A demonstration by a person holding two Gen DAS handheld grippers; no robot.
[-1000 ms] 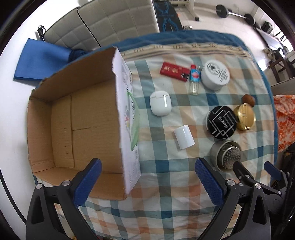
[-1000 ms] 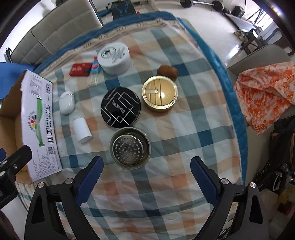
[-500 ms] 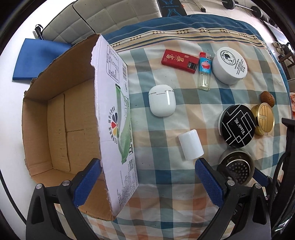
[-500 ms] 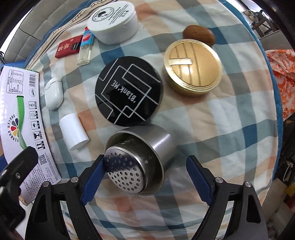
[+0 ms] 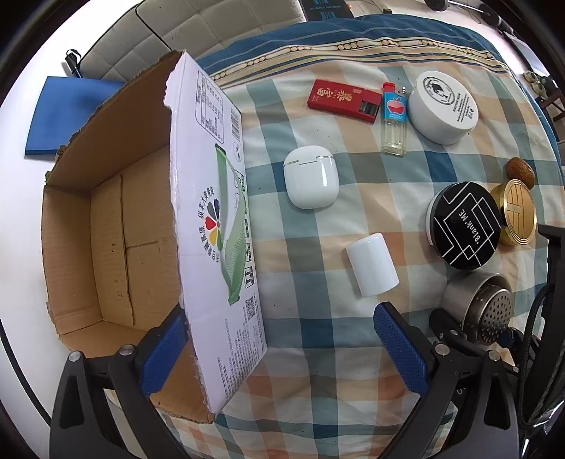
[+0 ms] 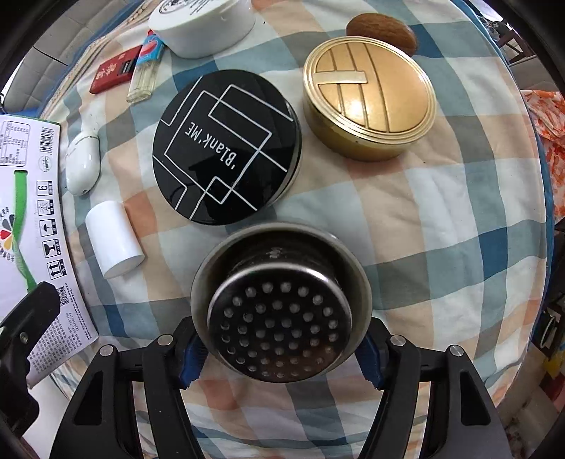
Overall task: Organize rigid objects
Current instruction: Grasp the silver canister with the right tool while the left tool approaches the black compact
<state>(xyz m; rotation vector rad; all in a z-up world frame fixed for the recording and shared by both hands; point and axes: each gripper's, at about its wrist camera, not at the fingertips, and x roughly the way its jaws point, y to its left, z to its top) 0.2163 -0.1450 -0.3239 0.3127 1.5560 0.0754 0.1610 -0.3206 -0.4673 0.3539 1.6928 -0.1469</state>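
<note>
My right gripper (image 6: 279, 349) has its blue pads against both sides of a steel strainer cup (image 6: 279, 310), which also shows in the left wrist view (image 5: 476, 310). My left gripper (image 5: 279, 349) is open, straddling the near right wall of an empty cardboard box (image 5: 116, 240). On the checked cloth lie a white cylinder (image 5: 372, 268), a white earbud case (image 5: 310, 182), a black round tin (image 6: 226, 148), a gold tin (image 6: 369, 97), a white jar (image 5: 443, 106), a lighter (image 5: 393, 118), a red pack (image 5: 342, 100) and a walnut (image 6: 381, 30).
The box's printed white wall (image 5: 219, 226) stands upright between the box interior and the objects. A blue mat (image 5: 67, 116) lies on the floor beyond the box. An orange patterned cloth (image 6: 551, 116) hangs at the right. The cloth's front edge is near both grippers.
My right gripper came down around the strainer cup and closed on its sides. My left gripper moved forward and lower, its left finger now inside the box.
</note>
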